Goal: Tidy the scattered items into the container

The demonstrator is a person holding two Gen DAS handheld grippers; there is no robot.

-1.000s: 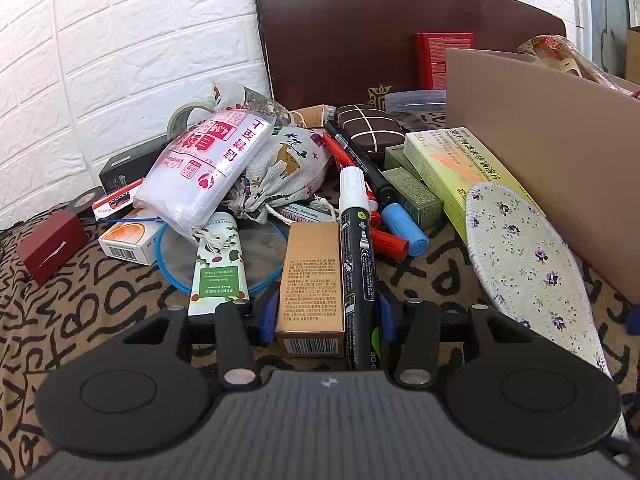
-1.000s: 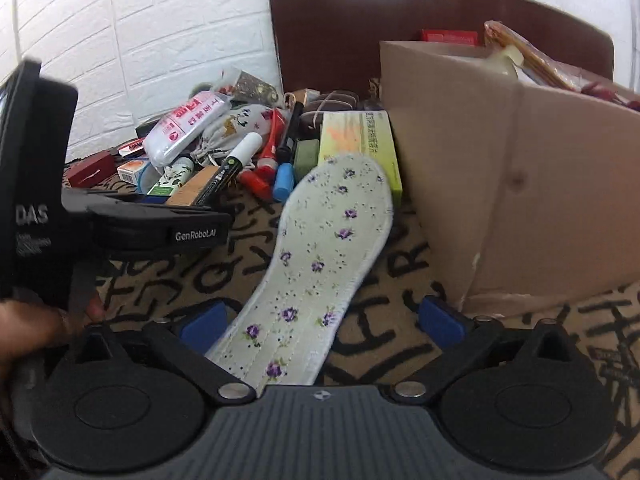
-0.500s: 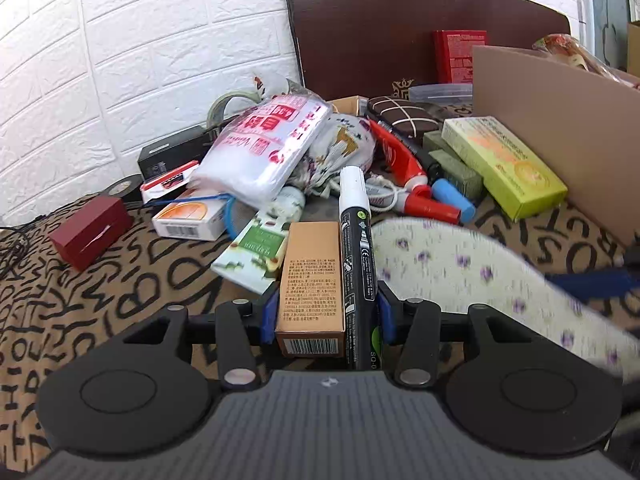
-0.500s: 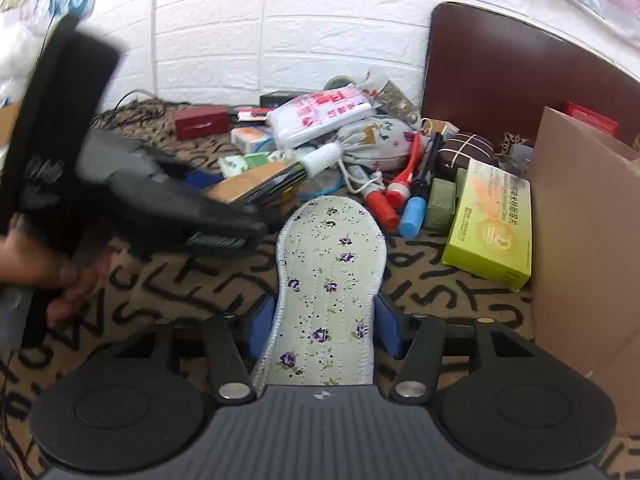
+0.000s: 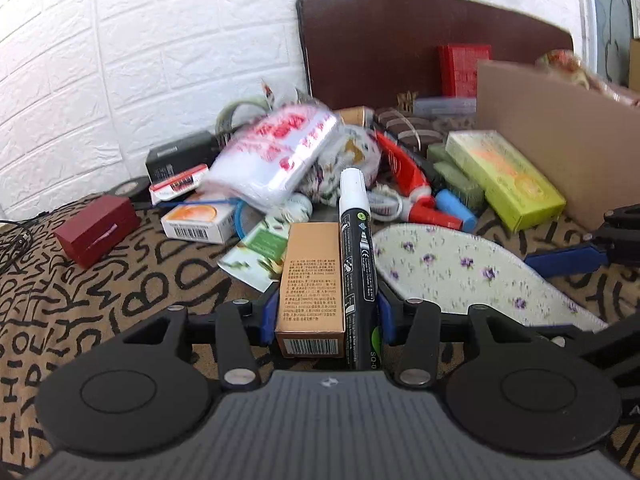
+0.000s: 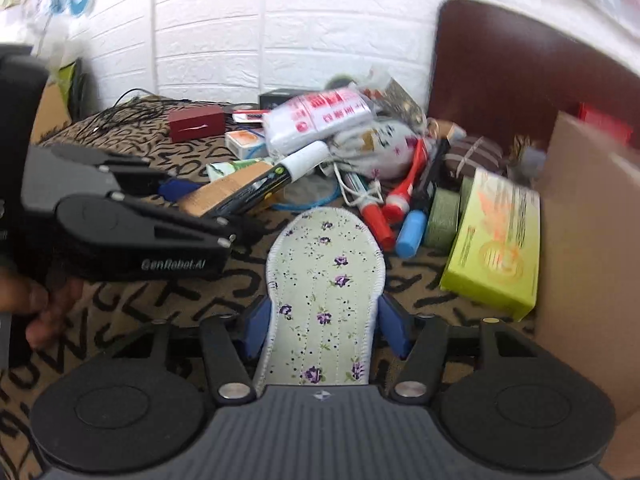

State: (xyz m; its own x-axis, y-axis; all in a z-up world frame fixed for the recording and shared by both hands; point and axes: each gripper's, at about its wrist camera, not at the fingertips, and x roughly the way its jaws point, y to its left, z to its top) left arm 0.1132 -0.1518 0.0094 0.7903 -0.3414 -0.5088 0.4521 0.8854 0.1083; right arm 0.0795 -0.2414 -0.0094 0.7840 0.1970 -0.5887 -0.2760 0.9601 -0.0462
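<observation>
Our left gripper clamps 2 things at lower centre: a box and a marker. Our right gripper has just closed and pinches the insole. The carton stands at right.

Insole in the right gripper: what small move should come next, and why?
Probably carry the insole rightward and up toward the cardboard box. The right gripper, whose jaws have just been closing, now pinches the insole at both edges, and the box stands close on the right with its wall above the cloth. The left gripper already holds a carton and a marker.
</observation>
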